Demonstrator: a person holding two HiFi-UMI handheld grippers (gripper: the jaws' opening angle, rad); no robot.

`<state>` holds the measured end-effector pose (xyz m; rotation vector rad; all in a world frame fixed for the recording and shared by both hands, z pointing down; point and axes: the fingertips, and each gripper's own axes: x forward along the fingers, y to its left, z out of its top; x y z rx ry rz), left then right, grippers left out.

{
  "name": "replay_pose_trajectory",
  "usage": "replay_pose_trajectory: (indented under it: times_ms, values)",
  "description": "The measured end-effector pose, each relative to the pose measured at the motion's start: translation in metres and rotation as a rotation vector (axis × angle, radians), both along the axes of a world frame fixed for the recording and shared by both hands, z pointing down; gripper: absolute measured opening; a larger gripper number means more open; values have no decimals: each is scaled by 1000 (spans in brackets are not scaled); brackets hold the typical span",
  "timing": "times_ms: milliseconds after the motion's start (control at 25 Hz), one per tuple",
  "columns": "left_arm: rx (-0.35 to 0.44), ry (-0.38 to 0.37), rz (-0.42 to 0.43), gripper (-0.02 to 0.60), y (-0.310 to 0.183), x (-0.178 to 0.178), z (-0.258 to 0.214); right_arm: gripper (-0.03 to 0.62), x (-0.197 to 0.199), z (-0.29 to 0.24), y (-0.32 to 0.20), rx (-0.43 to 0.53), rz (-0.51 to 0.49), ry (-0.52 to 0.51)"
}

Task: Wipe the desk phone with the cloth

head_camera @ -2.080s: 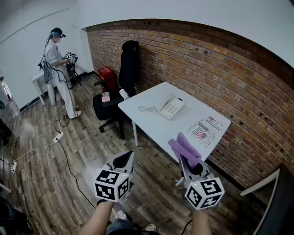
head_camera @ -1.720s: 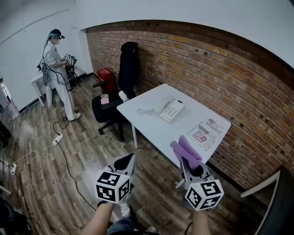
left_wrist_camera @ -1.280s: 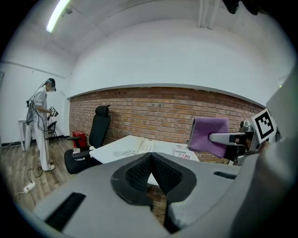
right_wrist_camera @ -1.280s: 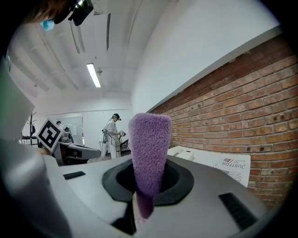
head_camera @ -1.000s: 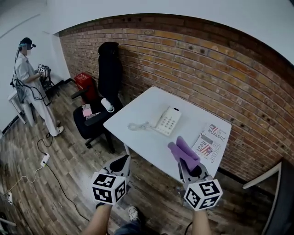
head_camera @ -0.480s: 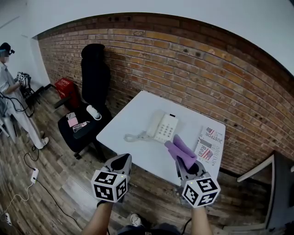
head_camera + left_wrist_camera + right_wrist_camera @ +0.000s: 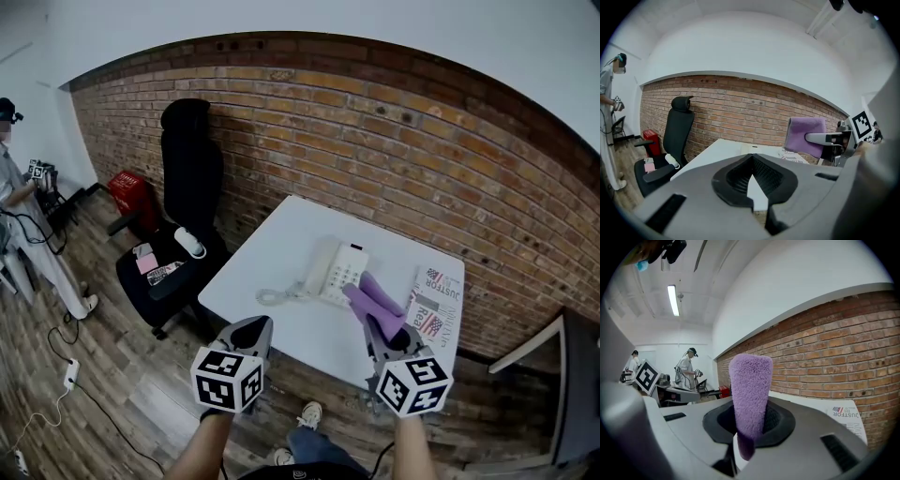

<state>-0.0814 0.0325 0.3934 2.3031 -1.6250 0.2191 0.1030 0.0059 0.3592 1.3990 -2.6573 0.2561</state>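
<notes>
Clamped between the jaws of the right gripper point(image 7: 746, 430) is a purple cloth point(image 7: 750, 385), which stands upright out of them as a folded, fuzzy strip with its rounded end uppermost. The jaws of the left gripper point(image 7: 751, 159) are seen drawn together at their tips, and nothing is held between them. In the head view both grippers are held side by side in front of the near edge of a white desk point(image 7: 272, 248), the left one over the wooden floor point(image 7: 112, 375) and the right one reaching over the desk edge. The cloth is raised in the air just in front of the desk phone point(image 7: 339, 270); contact between the two cannot be made out. The phone is placed near the middle of the desk, with its handset resting on its left side and its coiled cord point(image 7: 277, 296) trailing toward the near left. A printed newspaper point(image 7: 437, 298) is laid flat on the right end of the desk, just beside the cloth. The desk is set against a brick wall point(image 7: 375, 141). A black office chair point(image 7: 183, 178) is parked to the left of the desk, with a few small items lying on its seat. A person point(image 7: 17, 220) holding other equipment is seen standing at the far left edge.
</notes>
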Motion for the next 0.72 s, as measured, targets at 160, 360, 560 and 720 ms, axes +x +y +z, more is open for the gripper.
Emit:
replay_pose_trajectory:
  times_ms: [160, 360, 560, 720]
  values:
    - [-10, -6, 10, 5, -21, -4, 8, 44, -1, 8, -24, -4, 14, 5]
    - [-29, -14, 33, 5, -57, -6, 18, 44, 0, 22, -60, -26, 40, 17]
    - [-53, -25, 68, 5, -112, -3, 30, 44, 3, 42, -110, -60, 67, 31]
    - [-72, -35, 99, 5, -161, 4, 34, 44, 9, 56, -158, -93, 92, 48]
